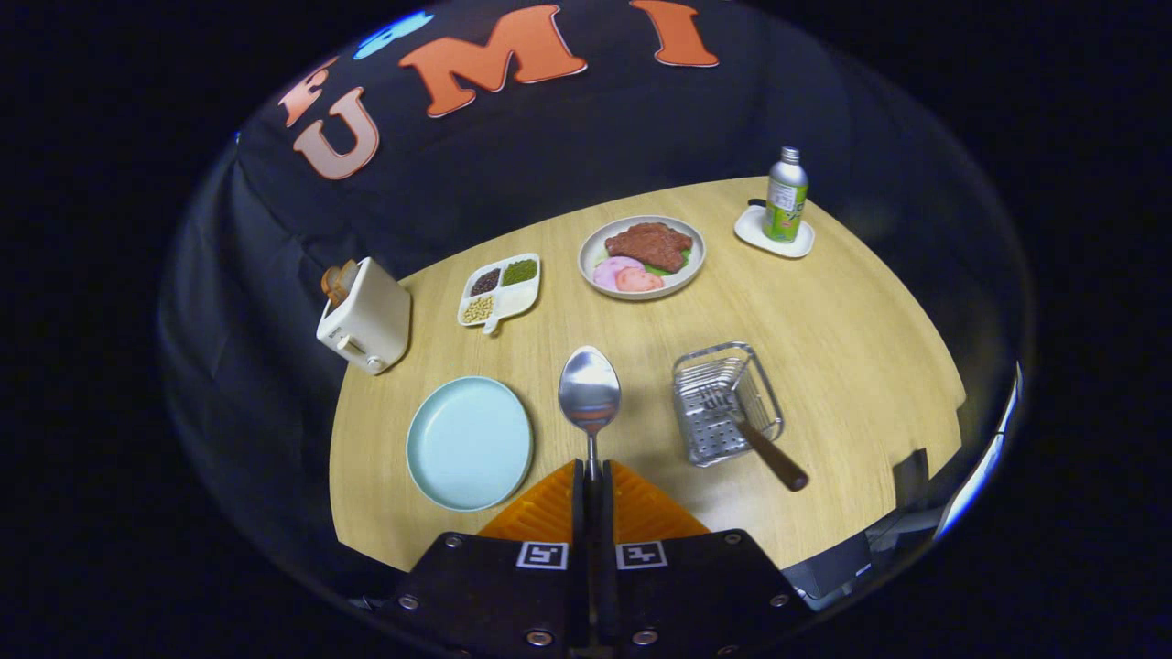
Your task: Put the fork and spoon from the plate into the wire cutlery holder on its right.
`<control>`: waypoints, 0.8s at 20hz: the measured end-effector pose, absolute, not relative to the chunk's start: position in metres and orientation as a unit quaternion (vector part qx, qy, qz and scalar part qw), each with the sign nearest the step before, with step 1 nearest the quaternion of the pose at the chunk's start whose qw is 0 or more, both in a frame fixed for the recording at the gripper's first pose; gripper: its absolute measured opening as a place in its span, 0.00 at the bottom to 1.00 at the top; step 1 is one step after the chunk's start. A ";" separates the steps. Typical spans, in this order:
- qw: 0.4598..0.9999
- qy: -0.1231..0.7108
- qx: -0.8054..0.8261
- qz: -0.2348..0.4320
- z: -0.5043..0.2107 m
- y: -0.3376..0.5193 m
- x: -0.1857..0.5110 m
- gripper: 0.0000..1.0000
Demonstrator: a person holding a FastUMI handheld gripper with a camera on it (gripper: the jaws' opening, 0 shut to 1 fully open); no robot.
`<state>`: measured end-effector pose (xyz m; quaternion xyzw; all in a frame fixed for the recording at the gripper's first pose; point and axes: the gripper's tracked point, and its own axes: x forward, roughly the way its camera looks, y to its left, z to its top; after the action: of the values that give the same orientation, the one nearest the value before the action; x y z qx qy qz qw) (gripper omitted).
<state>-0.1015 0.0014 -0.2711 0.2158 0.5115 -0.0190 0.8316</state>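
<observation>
Nearest, ridged fingers (pixel 593 476) pressed together on the thin handle of a spoon (pixel 590 394), most of that handle hidden between them, the polished oval bowl standing out just ahead, raised over the table (pixel 824 302) of pale wood grain. Left of the spoon, just beside the fingers, a round pale-blue plate (pixel 469 441), smooth and bare. Right of the spoon, a boxy wire cutlery holder (pixel 727 403) of shiny metal with a perforated floor, holding a fork (pixel 746 426) leaned tines-down, dark wooden handle jutting out over the rim toward the near side; tines hard to make out against the mesh. Further left, near the table's edge, a cream toaster (pixel 364 323) with toast poking up from the slot. Beyond the plate, a white divided dish (pixel 500 291) with dark, green and pale grains, too small to identify. Beyond that, a grey round plate of food (pixel 642 257), brown slab and pink slices. Farthest right, a metal bottle (pixel 786 195) upright on a small white tray (pixel 774 234).
</observation>
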 end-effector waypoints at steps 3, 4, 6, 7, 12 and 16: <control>0.840 0.499 0.212 -0.038 -0.272 -0.032 -0.107 0.05; 0.841 0.498 0.209 -0.040 -0.279 -0.043 -0.114 0.05; 0.841 0.500 0.201 -0.039 -0.283 -0.050 -0.116 0.05; 0.839 0.506 0.196 -0.037 -0.288 -0.051 -0.116 0.05; 0.837 0.517 0.179 -0.028 -0.299 -0.057 -0.109 0.08; 0.862 0.470 0.187 -0.017 -0.278 -0.059 -0.079 0.11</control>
<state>-0.0789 -0.0585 -0.2784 0.1871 0.4704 -0.0165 0.8622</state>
